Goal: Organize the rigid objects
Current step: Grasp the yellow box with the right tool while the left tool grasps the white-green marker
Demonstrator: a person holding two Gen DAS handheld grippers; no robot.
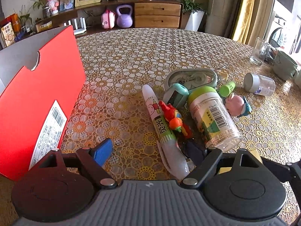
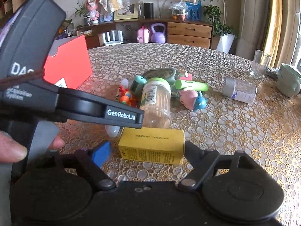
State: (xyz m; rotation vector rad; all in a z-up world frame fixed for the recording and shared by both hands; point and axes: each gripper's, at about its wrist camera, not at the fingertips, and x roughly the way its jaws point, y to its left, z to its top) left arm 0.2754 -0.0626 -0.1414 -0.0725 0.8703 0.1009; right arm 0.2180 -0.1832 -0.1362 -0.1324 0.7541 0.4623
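Note:
A pile of small objects lies on the patterned table: a white-and-green pen case, a red-orange toy, a teal gadget, a toothpick jar, a tape dispenser and a pink pig toy. My left gripper is open, with its fingers on either side of the pen case's near end. My right gripper is open around a yellow box. The left gripper body crosses the right wrist view. The jar and the pig toy lie beyond.
A red cardboard box stands at the left, open side away. A small grey-capped jar lies on its side at the right. A drinking glass and a green mug stand at the far right edge.

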